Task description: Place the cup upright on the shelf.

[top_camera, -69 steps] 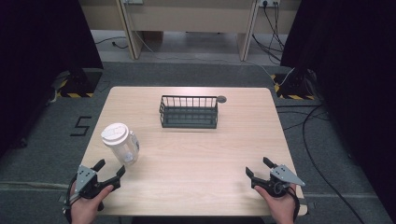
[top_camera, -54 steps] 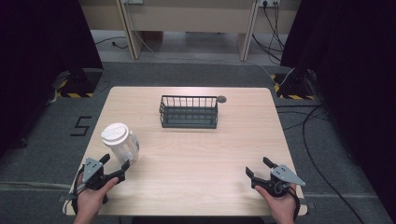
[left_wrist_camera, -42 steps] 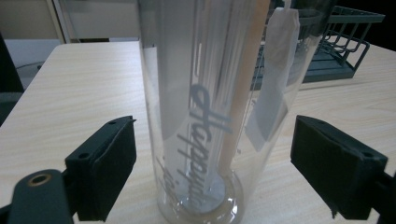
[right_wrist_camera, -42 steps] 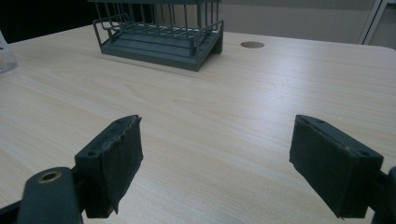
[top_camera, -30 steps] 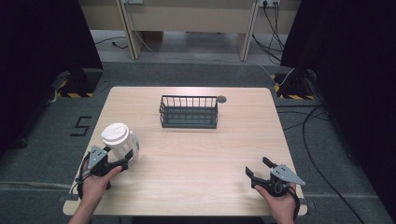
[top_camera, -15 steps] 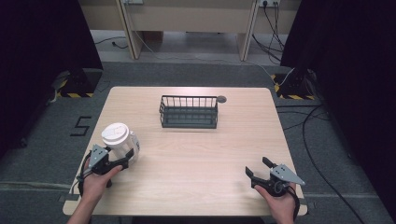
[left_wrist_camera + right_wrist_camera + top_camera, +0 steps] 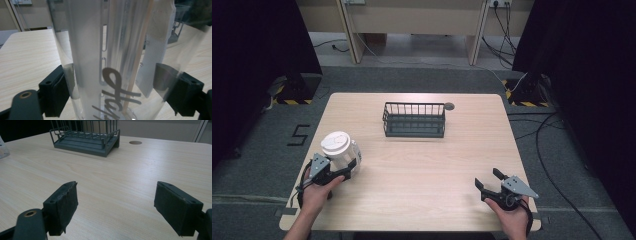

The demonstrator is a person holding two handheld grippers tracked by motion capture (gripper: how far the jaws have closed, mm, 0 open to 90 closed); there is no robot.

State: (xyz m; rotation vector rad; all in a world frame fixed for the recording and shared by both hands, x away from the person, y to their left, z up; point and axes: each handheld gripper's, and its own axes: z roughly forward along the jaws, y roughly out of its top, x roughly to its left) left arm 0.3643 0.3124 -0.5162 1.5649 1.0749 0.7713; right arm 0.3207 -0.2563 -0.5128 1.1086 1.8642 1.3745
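Wooden table [image 7: 422, 165]: clear lidded plastic cup [image 7: 340, 152] upright at its left edge, between your left gripper's [image 7: 343, 167] jaws, pads against its sides. Wire basket [image 7: 414, 120] centre-rear. Your right gripper [image 7: 488, 183] rests front-right, jaws wide, holding nothing.

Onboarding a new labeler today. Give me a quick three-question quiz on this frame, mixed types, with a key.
1. True or false: the left gripper has its jaws around the clear plastic cup.
2. What does the right gripper hold?
A. the cup
B. nothing, jaws wide open
C. the basket
3. Fill in: the dark wire basket stands toward the ___ edge of the table.

Key
1. true
2. B
3. far
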